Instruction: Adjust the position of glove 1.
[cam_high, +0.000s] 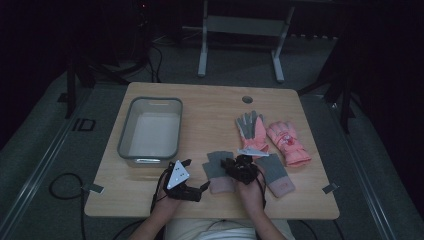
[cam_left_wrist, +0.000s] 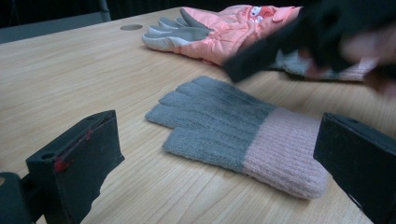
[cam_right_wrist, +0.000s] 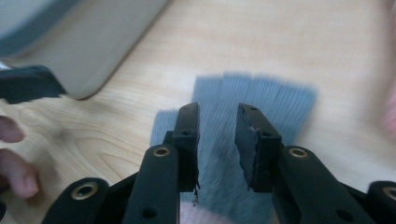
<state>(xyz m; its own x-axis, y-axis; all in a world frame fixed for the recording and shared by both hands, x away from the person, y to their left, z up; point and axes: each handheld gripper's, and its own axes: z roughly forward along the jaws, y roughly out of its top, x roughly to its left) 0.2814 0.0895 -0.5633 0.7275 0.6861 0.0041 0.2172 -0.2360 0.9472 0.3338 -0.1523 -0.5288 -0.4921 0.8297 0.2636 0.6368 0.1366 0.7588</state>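
High view: we see a wooden table (cam_high: 210, 107) with a grey bin (cam_high: 150, 130), two padded pink gloves (cam_high: 272, 137), and two grey knit gloves — one (cam_high: 216, 172) under our right gripper (cam_high: 231, 166). Right gripper view adds detail: those jaws stand slightly apart over it, gripping nothing. Left gripper (cam_high: 197, 186) — jaws wide, empty.

Grey tub (cam_high: 150, 131), pink ski gloves (cam_high: 272, 135) (side by side)

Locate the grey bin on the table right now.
In the high view the grey bin sits on the table's left half, beyond the left gripper and left of the grey knit glove.
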